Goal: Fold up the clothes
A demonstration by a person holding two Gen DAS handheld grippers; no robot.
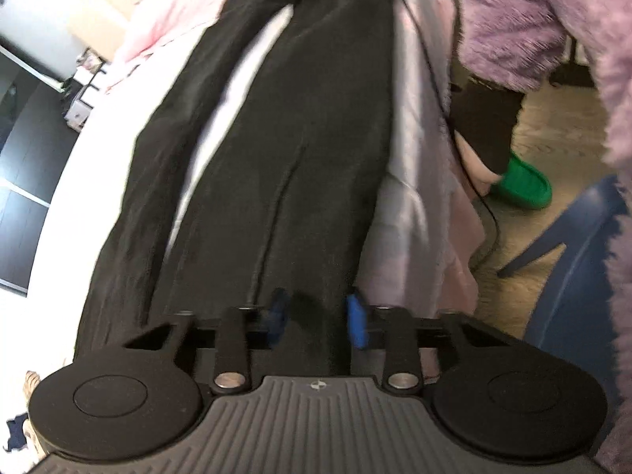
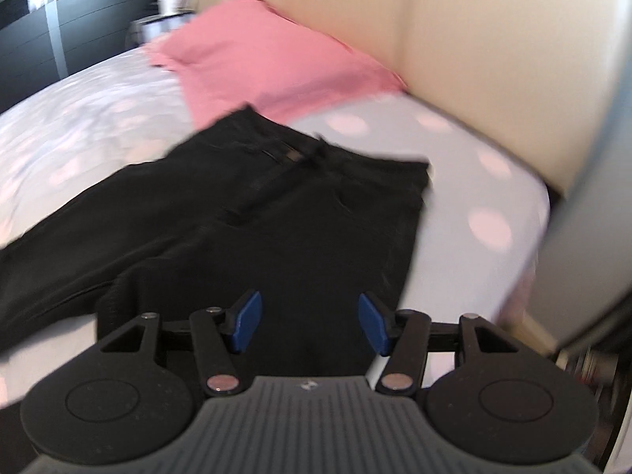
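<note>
Black trousers (image 1: 276,138) lie stretched out on the bed, both legs running away from my left gripper (image 1: 317,318). One leg's end sits bunched between its blue pads (image 1: 357,322), which are shut on the cloth. In the right wrist view the waistband end of the trousers (image 2: 296,217) lies flat near a pink pillow. My right gripper (image 2: 311,326) hovers over the upper leg area near the trousers' right edge. It is open, its blue pads (image 2: 249,324) wide apart with nothing gripped.
The bed has a pale spotted sheet (image 2: 474,197), a pink pillow (image 2: 268,67) and a cream headboard (image 2: 474,39). Beside the bed stands a person in a fuzzy purple top (image 1: 513,19) and a green slipper (image 1: 525,185). A blue chair (image 1: 572,256) and a black cable (image 1: 489,217) are there too.
</note>
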